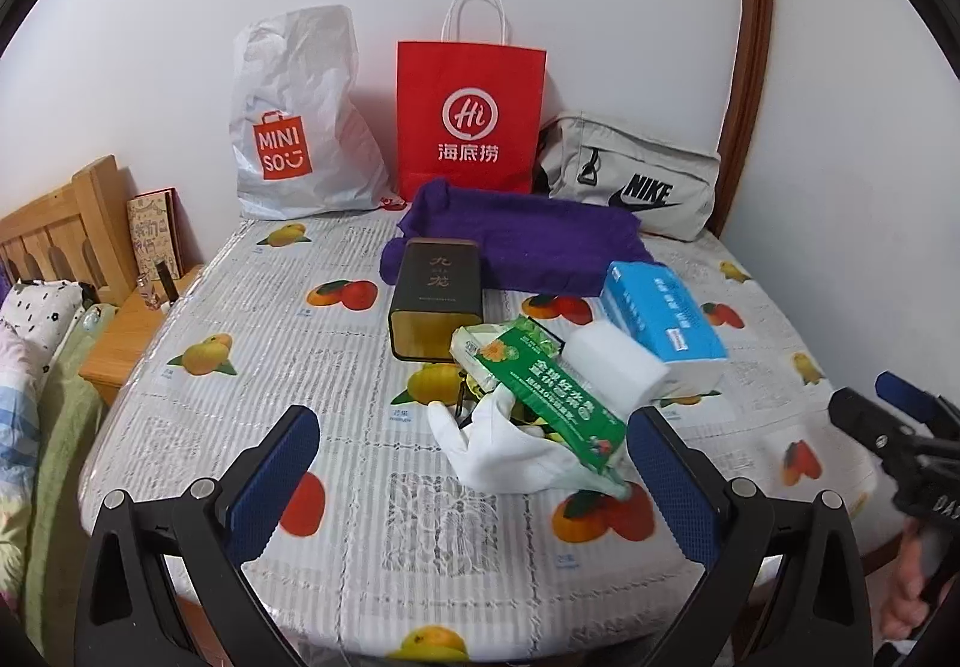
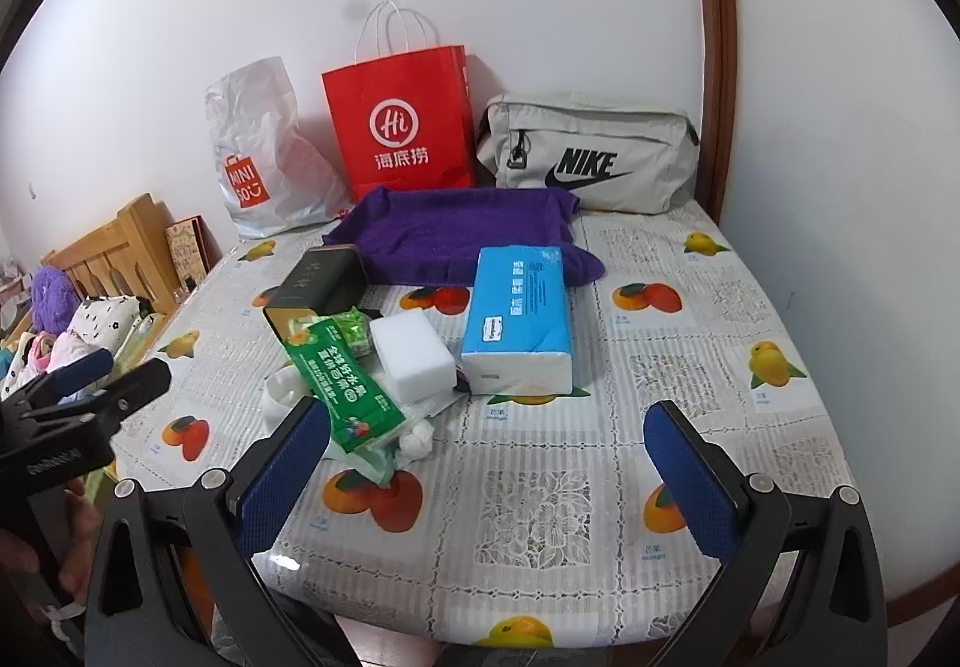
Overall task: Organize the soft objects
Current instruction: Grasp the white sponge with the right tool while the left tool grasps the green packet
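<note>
A pile sits mid-table: a purple towel (image 1: 528, 235) (image 2: 456, 235), a blue tissue pack (image 1: 660, 319) (image 2: 519, 316), a white sponge block (image 1: 618, 376) (image 2: 414, 358), a green packet (image 1: 546, 397) (image 2: 345, 382), a white glove (image 1: 510, 451) and a dark tin (image 1: 435, 298) (image 2: 318, 283). My left gripper (image 1: 474, 481) is open and empty, just short of the glove and green packet. My right gripper (image 2: 489, 481) is open and empty, over bare tablecloth in front of the tissue pack. Each gripper shows at the edge of the other's view.
At the back by the wall stand a white MINISO bag (image 1: 300, 126) (image 2: 258, 156), a red paper bag (image 1: 471, 117) (image 2: 402, 126) and a grey Nike bag (image 1: 636, 181) (image 2: 591, 156). A wooden bed frame (image 1: 54, 229) and bedding are left of the fruit-print table (image 1: 270, 331).
</note>
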A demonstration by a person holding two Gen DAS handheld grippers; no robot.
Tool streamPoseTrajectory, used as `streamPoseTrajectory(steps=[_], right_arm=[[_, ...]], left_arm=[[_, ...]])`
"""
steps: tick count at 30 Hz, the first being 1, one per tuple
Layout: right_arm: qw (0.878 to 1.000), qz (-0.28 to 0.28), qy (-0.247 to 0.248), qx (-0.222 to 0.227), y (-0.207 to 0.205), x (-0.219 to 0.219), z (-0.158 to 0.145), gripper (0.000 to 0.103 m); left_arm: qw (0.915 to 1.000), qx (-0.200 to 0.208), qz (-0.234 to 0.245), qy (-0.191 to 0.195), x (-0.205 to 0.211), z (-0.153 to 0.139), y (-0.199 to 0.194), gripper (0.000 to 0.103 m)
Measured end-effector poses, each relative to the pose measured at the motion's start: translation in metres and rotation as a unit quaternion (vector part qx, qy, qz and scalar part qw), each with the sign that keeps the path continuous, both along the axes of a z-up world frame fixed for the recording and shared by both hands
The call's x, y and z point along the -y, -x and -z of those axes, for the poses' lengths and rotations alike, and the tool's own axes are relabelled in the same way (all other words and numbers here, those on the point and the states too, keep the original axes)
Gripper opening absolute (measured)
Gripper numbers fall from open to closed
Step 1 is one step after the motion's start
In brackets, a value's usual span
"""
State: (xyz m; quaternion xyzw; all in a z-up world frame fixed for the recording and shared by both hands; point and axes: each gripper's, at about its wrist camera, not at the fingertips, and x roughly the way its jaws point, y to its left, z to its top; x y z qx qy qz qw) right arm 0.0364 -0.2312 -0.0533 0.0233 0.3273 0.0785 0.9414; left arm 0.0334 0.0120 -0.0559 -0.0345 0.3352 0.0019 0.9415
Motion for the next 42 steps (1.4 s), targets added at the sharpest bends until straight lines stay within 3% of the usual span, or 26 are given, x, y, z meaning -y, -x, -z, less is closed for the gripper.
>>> streamPoseTrajectory(steps=[4,7,12,19,24,27,31,42], right_arm=[[1.000,0.001,0.003,-0.007,-0.013,0.001,0.014,0.103],[1.000,-0.004,-0.004,-0.014,-0.022,0.002,0.026,0.103],[0.999,-0.033,-0.023,-0.030,-0.046,-0.007,0.043,0.103],[0.994,-0.100,-0.005,-0.040,-0.088,-0.042,0.062,0.102],[0.990,-0.125,0.005,-0.064,-0.114,-0.064,0.082,0.098],[0.987,-0.143,0.008,-0.074,-0.120,-0.073,0.093,0.088],[0.984,-0.160,0.015,-0.078,-0.125,-0.082,0.100,0.052],[0.984,-0.170,0.001,-0.060,-0.107,-0.072,0.085,0.049]], left_arm=[[0.9986,-0.044,0.006,0.029,-0.004,0.026,-0.021,0.103],[0.9962,-0.083,0.001,0.027,-0.006,0.045,-0.037,0.103],[0.9939,-0.103,-0.001,0.039,-0.015,0.062,-0.049,0.103],[0.9933,-0.111,-0.014,0.031,-0.031,0.071,-0.059,0.103],[0.9911,-0.124,-0.014,0.047,-0.039,0.077,-0.068,0.103],[0.9887,-0.138,-0.016,0.058,-0.042,0.083,-0.075,0.103],[0.9874,-0.143,-0.011,0.066,-0.044,0.088,-0.079,0.103],[0.9886,-0.135,-0.003,0.066,-0.045,0.084,-0.076,0.103]])
